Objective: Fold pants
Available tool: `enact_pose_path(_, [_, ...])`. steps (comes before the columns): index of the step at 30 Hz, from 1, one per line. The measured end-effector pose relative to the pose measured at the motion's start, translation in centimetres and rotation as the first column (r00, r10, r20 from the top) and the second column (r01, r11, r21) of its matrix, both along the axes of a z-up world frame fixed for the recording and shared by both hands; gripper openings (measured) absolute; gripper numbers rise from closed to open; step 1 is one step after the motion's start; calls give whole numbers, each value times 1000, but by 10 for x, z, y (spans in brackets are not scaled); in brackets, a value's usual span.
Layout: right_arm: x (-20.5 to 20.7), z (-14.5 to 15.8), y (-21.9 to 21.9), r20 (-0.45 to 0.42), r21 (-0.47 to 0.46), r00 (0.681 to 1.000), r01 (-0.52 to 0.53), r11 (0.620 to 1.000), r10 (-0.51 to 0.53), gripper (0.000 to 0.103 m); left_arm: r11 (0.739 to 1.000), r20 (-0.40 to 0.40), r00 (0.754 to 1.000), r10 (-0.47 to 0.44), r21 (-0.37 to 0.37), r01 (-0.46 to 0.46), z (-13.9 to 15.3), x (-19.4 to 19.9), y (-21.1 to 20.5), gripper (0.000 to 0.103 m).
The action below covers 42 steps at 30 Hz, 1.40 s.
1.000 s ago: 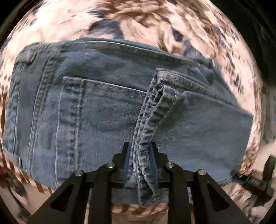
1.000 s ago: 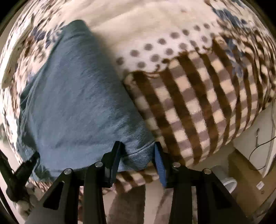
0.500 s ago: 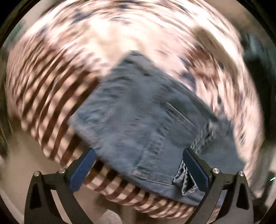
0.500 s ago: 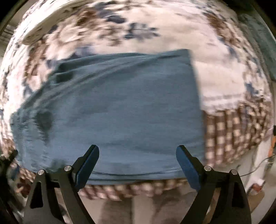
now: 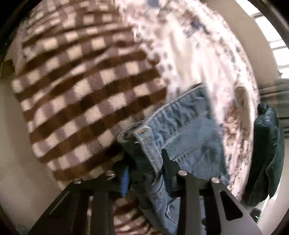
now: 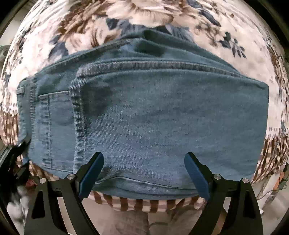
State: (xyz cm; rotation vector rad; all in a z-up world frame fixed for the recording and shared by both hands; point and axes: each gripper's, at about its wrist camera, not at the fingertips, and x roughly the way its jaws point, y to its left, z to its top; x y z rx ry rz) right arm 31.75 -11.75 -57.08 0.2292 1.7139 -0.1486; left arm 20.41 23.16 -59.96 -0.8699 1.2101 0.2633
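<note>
Jaws of the left gripper [image 5: 146, 168] were clamped on the jeans' [image 5: 180, 130] corner; right gripper [image 6: 144, 173] was spread wide over the jeans' near edge on the blanket [image 6: 126, 16].

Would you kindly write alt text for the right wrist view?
Folded blue jeans lie flat on a floral and checked blanket, back pocket at left. The right gripper hangs open over their near edge, holding nothing.

Folded jeans [image 6: 144, 115] on, apparently, blanket-covered bed [image 6: 225, 23]
</note>
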Motion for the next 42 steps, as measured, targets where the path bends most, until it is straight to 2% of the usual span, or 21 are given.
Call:
enact_pose_path(3, [-2, -7, 5, -28, 5, 999, 18, 1000, -18, 93, 1000, 88, 996, -18, 10, 18, 20, -11, -12, 25])
enact_pose_path(5, [-2, -13, -12, -46, 4, 999, 25, 1000, -25, 93, 1000, 110, 994, -10, -16, 12, 16, -12, -13, 25])
enact_pose_path(8, [-1, -19, -12, -65, 18, 996, 57, 998, -56, 93, 993, 80, 995, 53, -106, -44, -12, -9, 5, 28])
enact_pose_path(11, [-6, -28, -15, -72, 32, 994, 82, 996, -79, 93, 973, 51, 993, 104, -211, -91, -49, -8, 22, 40])
enact_pose_path(13, [-1, -30, -12, -74, 37, 994, 87, 996, -84, 93, 965, 61, 992, 114, -246, -96, -57, -5, 25, 39])
enact_pose_path(17, [-9, -43, -15, -68, 48, 994, 92, 995, -89, 93, 989, 95, 995, 34, -143, -20, -34, 3, 12, 30])
enact_pose_path(20, [-44, -49, -39, -47, 55, 995, 95, 994, -93, 93, 993, 99, 995, 26, -120, -14, -19, 3, 9, 26])
enact_pose_path(22, [-46, -48, -47, -29, 49, 995, 99, 994, -98, 93, 997, 120, 993, -22, -74, 31, 1, 3, 0, 24])
enact_pose_path(24, [-49, -44, -55, -10, 48, 992, 122, 991, -122, 93, 994, 156, 986, -65, -74, 77, 19, 2, -8, 22])
enact_pose_path(27, [-53, -40, -67, 9, 51, 988, 156, 986, -156, 93, 986, 222, 967, -124, -82, 145, 53, 3, -24, 21])
enact_pose_path(29, [-56, -39, -72, 20, 32, 988, 154, 988, -154, 93, 979, 254, 949, -186, -38, 202, 77, 5, -43, 21])
enact_pose_path(31, [-53, -27, -85, 53, -54, 993, 113, 992, -110, 93, 967, 276, 928, -250, 24, 254, 96, 5, -65, 21])
enact_pose_path(33, [-54, -16, -95, 91, -131, 993, 86, 988, -74, 93, 946, 294, 899, -324, 90, 312, 115, 5, -89, 21])
enact_pose_path(35, [-58, -7, -109, 126, -157, 989, 95, 983, -75, 93, 916, 306, 863, -401, 141, 376, 130, 4, -118, 21])
enact_pose_path(36, [-60, -3, -118, 140, -168, 987, 98, 981, -75, 93, 908, 306, 855, -418, 152, 389, 134, 4, -128, 21])
enact_pose_path(42, [-76, 12, -178, 177, -146, 978, 139, 979, -112, 93, 834, 324, 769, -552, 181, 522, 154, -2, -211, 21])
